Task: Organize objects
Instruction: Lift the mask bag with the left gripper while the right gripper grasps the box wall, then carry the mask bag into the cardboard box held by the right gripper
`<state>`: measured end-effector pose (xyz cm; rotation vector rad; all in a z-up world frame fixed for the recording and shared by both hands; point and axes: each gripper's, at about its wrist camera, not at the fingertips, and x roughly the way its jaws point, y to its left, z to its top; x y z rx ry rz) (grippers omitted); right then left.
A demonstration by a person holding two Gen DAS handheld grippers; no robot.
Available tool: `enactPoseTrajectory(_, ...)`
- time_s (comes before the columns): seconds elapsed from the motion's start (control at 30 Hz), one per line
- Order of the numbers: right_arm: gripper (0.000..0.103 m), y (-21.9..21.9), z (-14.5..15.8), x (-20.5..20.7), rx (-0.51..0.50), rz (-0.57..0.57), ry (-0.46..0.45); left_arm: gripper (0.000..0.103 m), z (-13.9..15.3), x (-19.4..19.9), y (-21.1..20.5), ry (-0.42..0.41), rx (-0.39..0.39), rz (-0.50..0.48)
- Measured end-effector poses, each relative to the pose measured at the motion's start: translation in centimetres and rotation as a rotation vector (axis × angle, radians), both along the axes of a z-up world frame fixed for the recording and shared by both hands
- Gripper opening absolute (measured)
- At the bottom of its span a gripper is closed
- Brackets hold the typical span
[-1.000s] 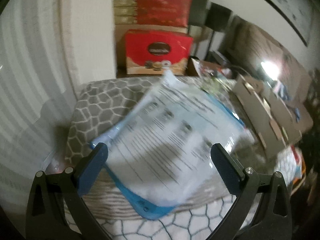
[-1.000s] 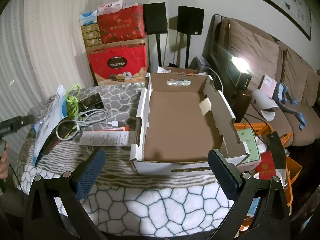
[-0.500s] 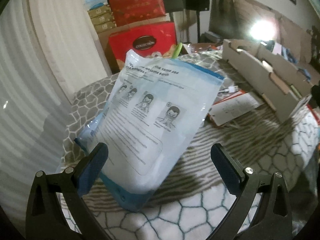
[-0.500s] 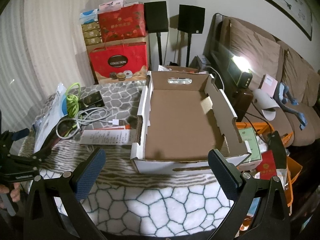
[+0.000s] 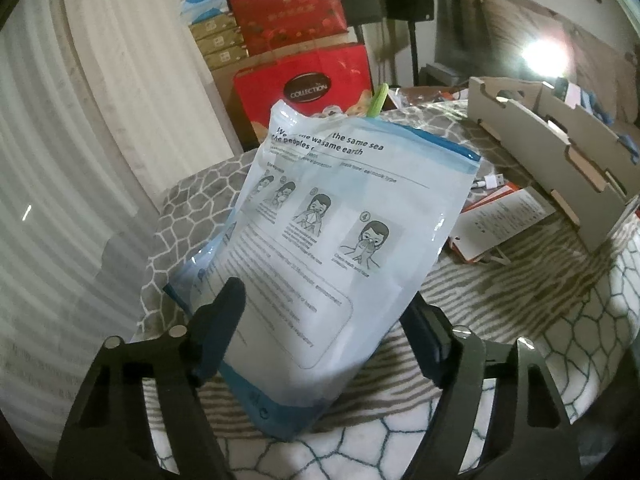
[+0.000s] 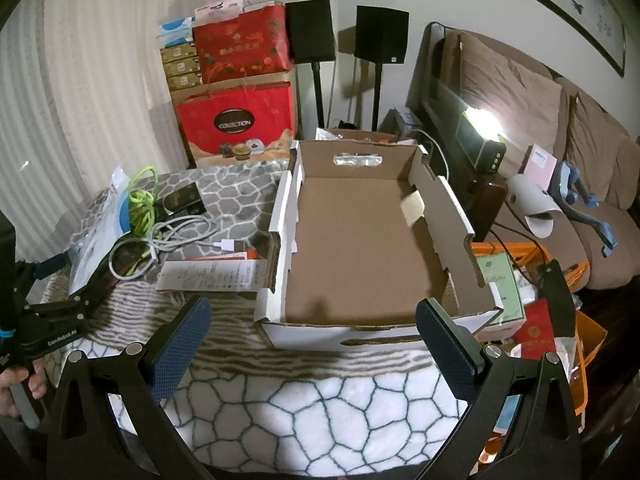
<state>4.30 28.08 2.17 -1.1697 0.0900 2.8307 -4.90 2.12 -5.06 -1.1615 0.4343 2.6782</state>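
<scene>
Ahead of the right hand-held gripper [image 6: 310, 344] stands the empty cardboard box [image 6: 360, 248], its long axis running straight away from the gripper, handle cut-out at the far end, on the table [image 6: 320, 412] with its honeycomb-patterned cover. This gripper's jaws stand wide, holding and touching nothing.

To its left, the left hand-held gripper [image 5: 320, 320] has the mask packet [image 5: 332, 220] between its 2 jaws. The packet is propped up at a tilt, long axis running away from the gripper and upward, blue bottom edge nearest the gripper, printed face toward the camera. The jaws have just been closing; the left pad lies against the packet's left edge, and the right pad sits behind its right edge, so whether they press I cannot tell.

Beyond and right of the packet lie a white leaflet box [image 5: 500, 220], a white cable [image 6: 188, 236] and a green cable [image 6: 140, 204].
</scene>
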Motion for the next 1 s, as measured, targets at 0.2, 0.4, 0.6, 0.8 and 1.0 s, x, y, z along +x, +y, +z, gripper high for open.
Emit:
enactPoseTrajectory(0.2, 0.103, 0.9, 0.1, -0.3, 0.001, -0.005, -0.005, 0.043, 0.2, 0.2, 0.0, -0.007, 0.022, -0.012)
enactPoseTrajectory(0.4, 0.103, 1.6, 0.2, -0.4, 0.004, -0.013, -0.006, 0.025, 1.2, 0.8, -0.4, 0.014, 0.056, -0.036)
enactPoseTrajectory(0.6, 0.103, 3.8, 0.3, -1.2, -0.007, -0.033, -0.024, 0.004, 3.1, 0.6, -1.4, 0.004, 0.127, -0.047)
enactPoseTrajectory(0.8, 0.103, 8.2, 0.0, -2.8, -0.046, -0.082, -0.064, 0.002, 5.5, 0.6, -2.5, 0.012, 0.187, -0.044)
enactPoseTrajectory(1.0, 0.103, 11.5, 0.4, -3.6, -0.031, -0.132, -0.070, 0.001, 8.9, 0.4, -3.7, 0.009, 0.296, -0.052)
